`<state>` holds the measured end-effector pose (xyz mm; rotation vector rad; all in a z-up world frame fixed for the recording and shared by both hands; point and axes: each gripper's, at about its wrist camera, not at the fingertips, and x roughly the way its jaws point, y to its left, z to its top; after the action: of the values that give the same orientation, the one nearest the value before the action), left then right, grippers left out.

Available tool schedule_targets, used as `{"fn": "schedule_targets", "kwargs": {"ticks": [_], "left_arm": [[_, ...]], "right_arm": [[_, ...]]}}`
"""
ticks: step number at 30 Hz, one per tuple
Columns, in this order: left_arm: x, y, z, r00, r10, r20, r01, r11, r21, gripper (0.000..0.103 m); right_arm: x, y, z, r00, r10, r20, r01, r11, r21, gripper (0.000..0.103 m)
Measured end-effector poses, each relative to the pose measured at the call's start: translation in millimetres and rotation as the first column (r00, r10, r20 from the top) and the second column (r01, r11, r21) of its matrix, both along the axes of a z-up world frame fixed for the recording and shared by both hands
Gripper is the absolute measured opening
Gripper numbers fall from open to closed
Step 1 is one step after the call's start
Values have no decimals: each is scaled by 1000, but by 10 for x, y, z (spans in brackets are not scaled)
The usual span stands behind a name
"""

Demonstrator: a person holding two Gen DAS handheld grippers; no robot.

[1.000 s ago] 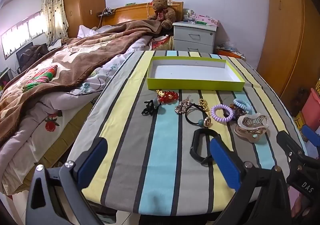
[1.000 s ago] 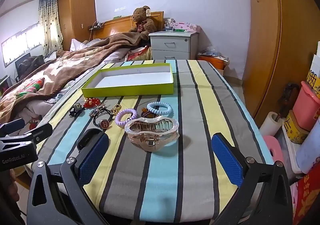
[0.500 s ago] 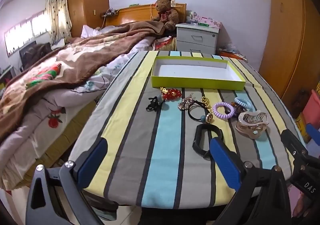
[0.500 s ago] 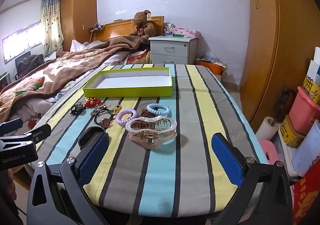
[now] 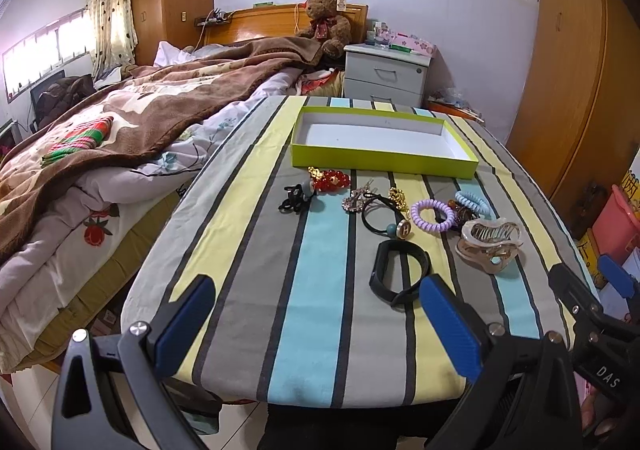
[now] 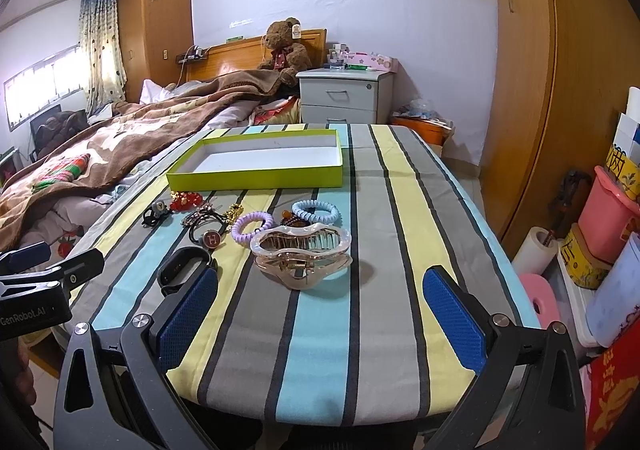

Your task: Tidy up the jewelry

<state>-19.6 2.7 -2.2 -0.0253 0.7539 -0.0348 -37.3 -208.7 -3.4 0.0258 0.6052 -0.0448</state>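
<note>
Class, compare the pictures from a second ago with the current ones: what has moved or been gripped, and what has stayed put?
Both grippers, left and right, have drawn back and risen from the table, so the table looks farther away. Neither has gripped anything; both remain open. The jewelry, including the hair claw and black band, lies unmoved before the empty green box.

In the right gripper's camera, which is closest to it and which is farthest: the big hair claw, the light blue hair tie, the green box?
1. Big hair claw, just ahead, between the fingers.
2. Light blue hair tie, right behind the claw.
3. Green box, far end, slightly left.
</note>
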Motion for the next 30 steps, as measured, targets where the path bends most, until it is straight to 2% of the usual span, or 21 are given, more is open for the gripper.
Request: {"fn": "schedule_targets", "kwargs": {"ticks": [30], "left_arm": [[-9, -30, 1, 1000, -8, 6, 8, 1000, 15, 103]], "right_arm": [[-15, -9, 20, 1000, -2, 4, 2, 1000, -3, 102]]}}
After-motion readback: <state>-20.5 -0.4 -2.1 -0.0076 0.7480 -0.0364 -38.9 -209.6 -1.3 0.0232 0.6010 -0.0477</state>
